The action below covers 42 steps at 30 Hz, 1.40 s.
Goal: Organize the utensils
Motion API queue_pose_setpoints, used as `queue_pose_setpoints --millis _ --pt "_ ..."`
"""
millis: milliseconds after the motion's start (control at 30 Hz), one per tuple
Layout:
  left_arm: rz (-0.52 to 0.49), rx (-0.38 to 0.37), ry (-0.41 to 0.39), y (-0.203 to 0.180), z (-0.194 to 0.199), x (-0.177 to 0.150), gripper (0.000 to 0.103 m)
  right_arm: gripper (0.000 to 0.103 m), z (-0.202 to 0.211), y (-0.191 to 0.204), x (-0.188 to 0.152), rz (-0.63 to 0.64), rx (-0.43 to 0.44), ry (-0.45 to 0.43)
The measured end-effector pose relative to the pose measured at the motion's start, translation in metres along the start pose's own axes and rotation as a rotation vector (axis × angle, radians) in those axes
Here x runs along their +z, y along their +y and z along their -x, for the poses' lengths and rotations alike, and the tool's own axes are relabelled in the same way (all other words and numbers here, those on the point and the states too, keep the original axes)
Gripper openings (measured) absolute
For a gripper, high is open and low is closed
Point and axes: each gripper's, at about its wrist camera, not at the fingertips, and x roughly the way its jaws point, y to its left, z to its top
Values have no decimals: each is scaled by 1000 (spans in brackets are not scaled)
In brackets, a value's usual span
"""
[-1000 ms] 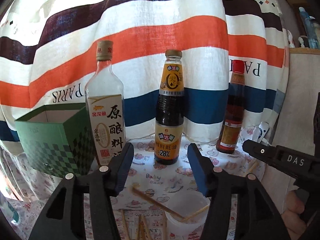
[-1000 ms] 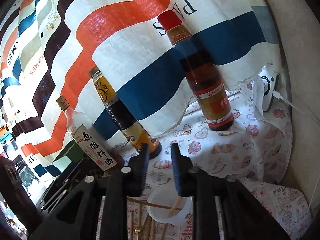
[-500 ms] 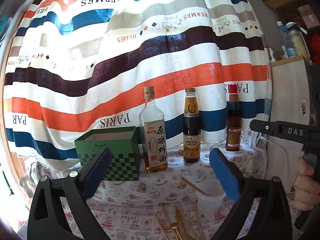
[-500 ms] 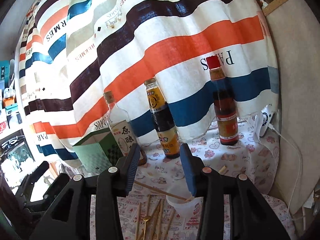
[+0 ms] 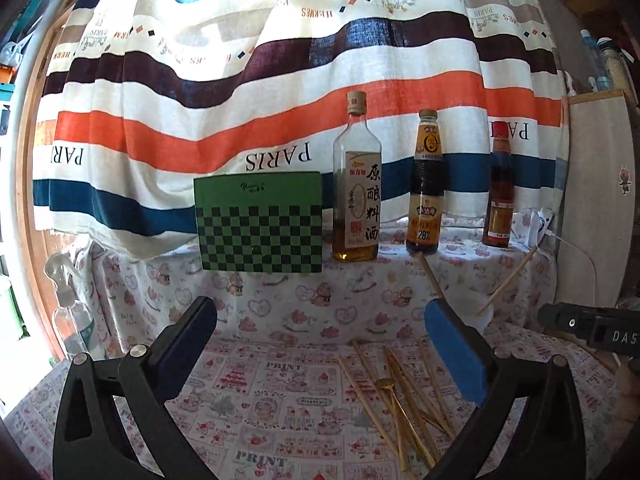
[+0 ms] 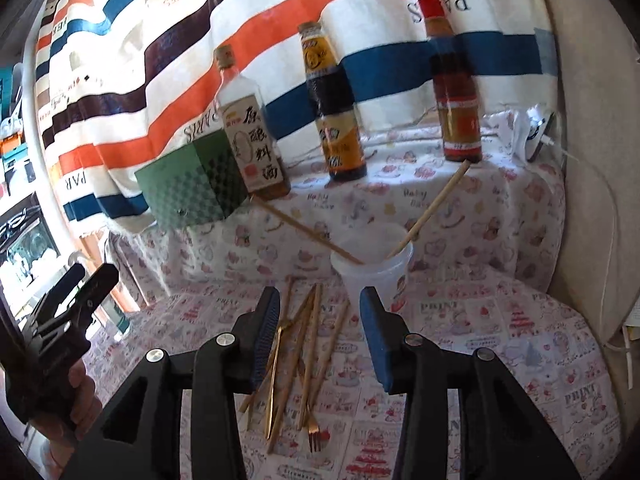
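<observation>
Several wooden chopsticks (image 6: 308, 344) lie loose on the printed tablecloth with a gold fork (image 6: 314, 436) and a gold spoon (image 5: 386, 384) among them. Behind the pile stands a clear plastic cup (image 6: 372, 268) holding two slanted chopsticks (image 6: 434, 204). My right gripper (image 6: 320, 320) hovers open just above the pile, nothing between its fingers. My left gripper (image 5: 320, 340) stands wide open and empty, left of the pile; its right finger hides most of the cup.
Three sauce bottles (image 5: 356, 184) and a green checkered box (image 5: 260, 224) line the raised back ledge before a striped curtain. A spray bottle (image 5: 68, 320) stands at far left. A white plug and cable (image 6: 540, 136) lie at back right.
Both grippers pulled back from the bottles and sank, bringing the utensil pile into view. The left jaws spread from half open to wide; the right jaws opened somewhat.
</observation>
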Motion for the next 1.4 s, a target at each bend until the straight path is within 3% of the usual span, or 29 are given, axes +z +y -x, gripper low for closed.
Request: queue_pose_setpoints --millis 100,233,333,533,700,833,1000,1100,1300,1400 --pt "37 3 97 3 -16 -12 103 44 -19 3 -11 19 -20 61" --pt "12 67 158 0 -34 -26 103 44 -33 4 -20 17 -16 118" --pt "37 59 223 2 -45 -33 103 44 -44 1 -25 -9 2 177" --pt "34 57 231 1 -45 -34 103 44 -69 2 -38 12 -56 278" --pt "26 84 274 0 -50 -36 103 44 -84 10 -50 35 -25 355" --pt "51 66 339 5 -59 -40 103 33 -89 26 -61 123 -36 375" --pt "70 48 413 10 -72 -48 103 28 -93 47 -75 217 -4 425" --pt "41 30 405 3 -71 -48 103 24 -100 54 -85 258 -31 458" --pt "-71 78 354 -16 -64 -50 103 19 -105 51 -90 251 -59 478" --pt "-92 59 370 -21 -66 -52 103 17 -106 47 -88 240 -74 476"
